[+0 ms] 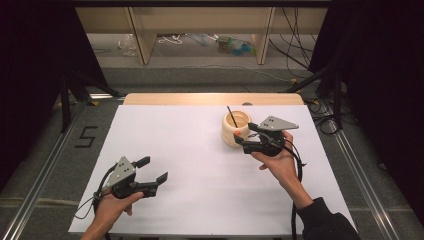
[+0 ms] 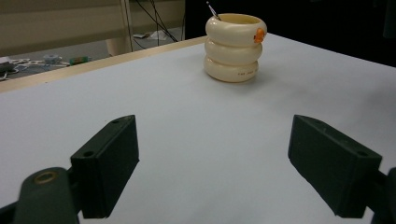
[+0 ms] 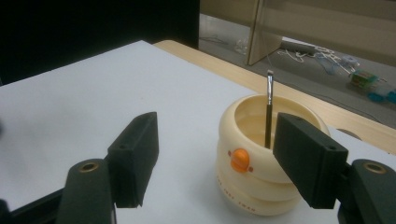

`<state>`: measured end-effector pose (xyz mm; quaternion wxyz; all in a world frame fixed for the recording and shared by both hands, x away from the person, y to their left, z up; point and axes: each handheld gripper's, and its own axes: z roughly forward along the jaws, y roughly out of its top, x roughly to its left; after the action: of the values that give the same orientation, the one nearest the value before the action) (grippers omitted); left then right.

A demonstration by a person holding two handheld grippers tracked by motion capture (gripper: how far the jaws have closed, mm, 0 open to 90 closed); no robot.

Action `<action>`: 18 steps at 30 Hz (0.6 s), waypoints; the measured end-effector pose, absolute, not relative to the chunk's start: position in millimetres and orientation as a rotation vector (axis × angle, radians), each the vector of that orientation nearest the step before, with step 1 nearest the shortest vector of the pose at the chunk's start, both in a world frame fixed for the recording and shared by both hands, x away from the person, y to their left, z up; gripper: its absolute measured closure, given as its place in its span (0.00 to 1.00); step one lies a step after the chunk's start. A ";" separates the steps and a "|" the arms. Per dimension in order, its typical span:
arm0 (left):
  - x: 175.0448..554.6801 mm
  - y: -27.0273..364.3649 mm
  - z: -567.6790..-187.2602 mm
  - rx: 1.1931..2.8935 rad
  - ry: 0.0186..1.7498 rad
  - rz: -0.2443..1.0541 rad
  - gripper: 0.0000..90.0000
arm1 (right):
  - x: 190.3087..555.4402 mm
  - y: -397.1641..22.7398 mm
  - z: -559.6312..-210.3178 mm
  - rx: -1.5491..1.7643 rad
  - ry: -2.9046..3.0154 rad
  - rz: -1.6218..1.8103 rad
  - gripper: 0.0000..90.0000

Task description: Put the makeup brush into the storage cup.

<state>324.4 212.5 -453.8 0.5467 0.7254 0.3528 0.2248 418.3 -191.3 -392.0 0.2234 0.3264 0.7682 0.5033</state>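
Observation:
A cream ringed holder [image 1: 235, 128] with an orange dot stands at the back right of the white table [image 1: 200, 165]. A thin dark brush [image 1: 231, 116] leans inside it, bristles up. My right gripper [image 1: 245, 134] hovers just right of the holder, open, jaws at its near side with nothing between them. In the right gripper view the holder [image 3: 261, 168] and brush [image 3: 268, 112] sit just beyond the jaws, the right jaw overlapping the rim. My left gripper [image 1: 154, 170] rests open at the front left. From it the holder [image 2: 235, 46] stands far off.
The table's wooden far edge [image 1: 212, 98] runs along the back. Beyond it lie floor, cables [image 1: 295, 55] and wooden furniture legs [image 1: 142, 40]. Metal rails [image 1: 45, 170] flank the table on both sides. A "5" marking [image 1: 86, 136] is on the left floor.

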 end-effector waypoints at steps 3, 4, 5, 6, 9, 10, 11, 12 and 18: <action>324.4 212.3 -453.9 1.719 0.837 0.532 0.18 | 417.2 -190.3 -393.1 0.904 2.126 1.403 0.35; 324.5 212.3 -453.9 1.722 0.836 0.533 0.18 | 415.9 -189.4 -394.5 0.909 2.130 1.409 0.34; 324.4 212.3 -454.1 1.722 0.836 0.533 0.18 | 415.9 -189.4 -394.5 0.909 2.130 1.409 0.34; 324.4 212.4 -454.1 1.723 0.836 0.533 0.18 | 413.5 -188.7 -395.9 0.918 2.132 1.397 0.32; 324.6 212.7 -454.0 1.720 0.836 0.533 0.18 | 411.7 -188.3 -397.7 0.920 2.133 1.387 0.30; 324.5 212.6 -454.1 1.722 0.836 0.533 0.18 | 410.7 -187.9 -398.9 0.927 2.122 1.389 0.28; 324.4 212.4 -454.1 1.722 0.836 0.533 0.18 | 409.4 -188.6 -399.4 0.944 2.135 1.372 0.24; 324.2 212.3 -453.9 1.719 0.836 0.532 0.18 | 408.5 -189.0 -399.6 0.949 2.133 1.370 0.25; 324.3 212.2 -454.0 1.720 0.837 0.532 0.18 | 402.6 -192.4 -402.8 0.938 2.117 1.396 0.26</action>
<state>324.3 212.2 -454.0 0.5466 0.7254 0.3529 0.2246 402.6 -192.4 -402.8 0.2173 0.3387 0.7643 0.5039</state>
